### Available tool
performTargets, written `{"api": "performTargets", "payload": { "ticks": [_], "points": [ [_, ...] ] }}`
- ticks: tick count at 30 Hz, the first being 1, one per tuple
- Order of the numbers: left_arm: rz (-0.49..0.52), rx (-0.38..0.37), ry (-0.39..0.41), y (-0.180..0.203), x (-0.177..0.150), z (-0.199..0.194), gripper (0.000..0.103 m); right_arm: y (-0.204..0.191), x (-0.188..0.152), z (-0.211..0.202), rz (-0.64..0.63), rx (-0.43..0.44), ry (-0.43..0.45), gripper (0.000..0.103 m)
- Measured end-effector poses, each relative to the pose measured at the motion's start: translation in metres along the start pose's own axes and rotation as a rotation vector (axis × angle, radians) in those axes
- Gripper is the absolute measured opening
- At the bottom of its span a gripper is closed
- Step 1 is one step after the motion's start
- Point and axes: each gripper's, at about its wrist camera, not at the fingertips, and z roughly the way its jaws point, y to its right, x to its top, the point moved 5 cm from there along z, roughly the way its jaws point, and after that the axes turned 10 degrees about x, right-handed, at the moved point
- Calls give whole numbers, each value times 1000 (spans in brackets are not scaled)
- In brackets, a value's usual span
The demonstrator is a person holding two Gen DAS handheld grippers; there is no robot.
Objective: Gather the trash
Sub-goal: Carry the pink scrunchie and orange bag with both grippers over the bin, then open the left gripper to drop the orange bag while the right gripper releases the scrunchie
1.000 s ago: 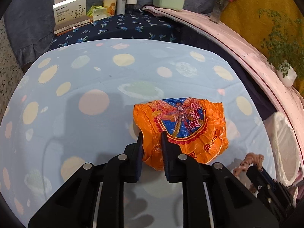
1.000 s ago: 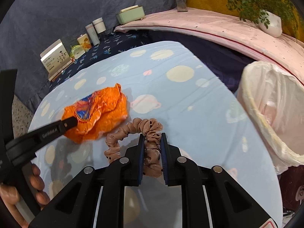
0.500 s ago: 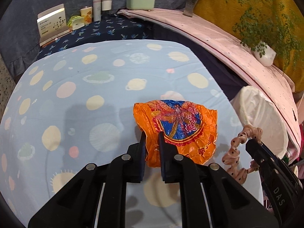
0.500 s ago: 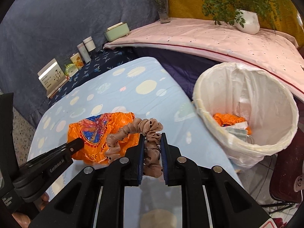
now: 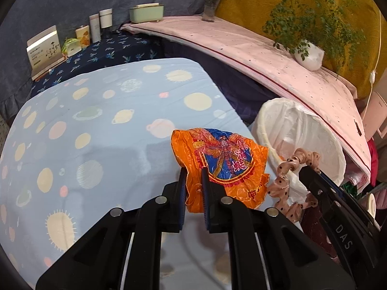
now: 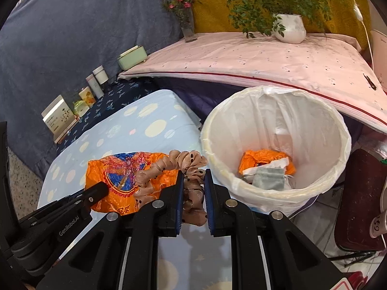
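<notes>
My left gripper (image 5: 193, 176) is shut on an orange plastic wrapper (image 5: 225, 159) with a blue dragonfly print and holds it above the right edge of the blue dotted table (image 5: 96, 125). My right gripper (image 6: 192, 176) is shut on a tan dotted scrunchie (image 6: 169, 166) and holds it just left of the white lined trash bin (image 6: 278, 111). The wrapper also shows in the right wrist view (image 6: 116, 176), and the scrunchie (image 5: 287, 169) and the bin (image 5: 297, 123) in the left wrist view. The bin holds an orange wrapper (image 6: 263, 159) and grey and white scraps.
A pink-covered ledge (image 6: 254, 55) with a potted plant (image 6: 289, 27) and a flower vase (image 6: 187, 26) runs behind the bin. A green box (image 6: 131, 56), jars (image 6: 100, 75) and a card box (image 6: 59, 116) stand on the dark blue cloth at the back.
Both grippers have moved right toward the bin, carrying the wrapper and the scrunchie off the table. The bin now fills more of both views.
</notes>
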Motion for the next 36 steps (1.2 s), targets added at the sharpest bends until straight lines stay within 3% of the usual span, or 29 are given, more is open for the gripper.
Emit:
{"api": "performTargets", "payload": {
  "ticks": [18, 29, 32, 34, 36],
  "points": [
    [97, -84, 38, 80, 25, -7, 11, 87, 34, -30, 113, -85, 105, 16],
    [148, -116, 33, 128, 40, 9, 12, 134, 39, -41, 173, -143, 133, 16],
    [148, -122, 27, 135, 44, 15, 16, 140, 40, -41, 180, -150, 136, 16],
    [143, -100, 32, 136, 44, 17, 47, 143, 41, -41, 182, -155, 137, 16],
    [135, -96, 37, 134, 44, 18, 48, 145, 42, -40, 182, -157, 137, 16]
  ]
}}
